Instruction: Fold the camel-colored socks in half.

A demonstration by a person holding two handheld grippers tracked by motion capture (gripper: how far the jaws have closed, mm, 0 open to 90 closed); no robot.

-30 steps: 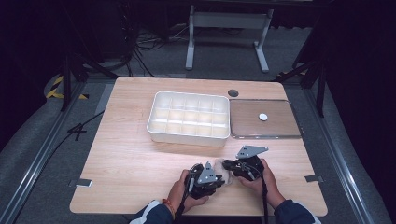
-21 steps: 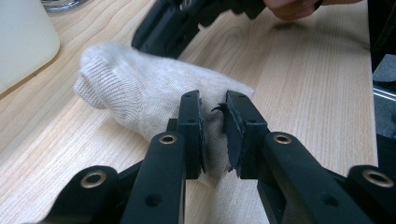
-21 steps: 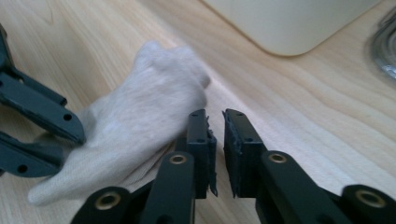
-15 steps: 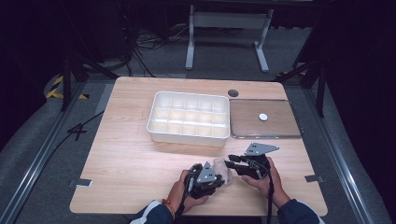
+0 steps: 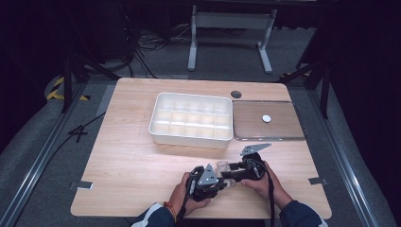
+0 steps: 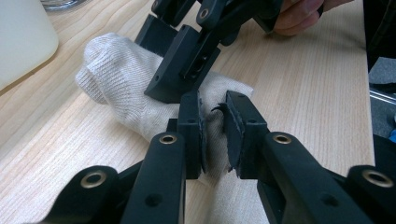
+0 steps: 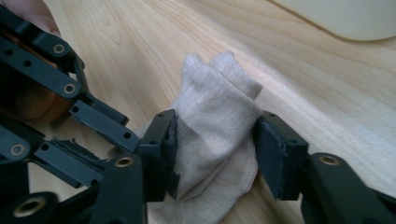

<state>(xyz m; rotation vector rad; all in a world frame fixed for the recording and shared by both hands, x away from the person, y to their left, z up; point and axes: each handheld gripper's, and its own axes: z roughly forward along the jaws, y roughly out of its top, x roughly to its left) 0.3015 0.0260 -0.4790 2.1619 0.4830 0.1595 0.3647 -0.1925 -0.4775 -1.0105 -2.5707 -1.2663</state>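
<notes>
Folding this sock [image 6: 121, 93] goes best while your left tongs [image 6: 214, 135] stay clenched on its edge; your right tongs [image 7: 215, 149], which have just been opening, straddle it released, so regrip squarely.

The high view hangs above the table's near edge, looking forward and down over the whole tabletop [image 5: 132, 161]. Each gripper view sits close behind its own jaws, low over the wood; both share the beige sock [image 6: 126, 88] near that edge.
</notes>
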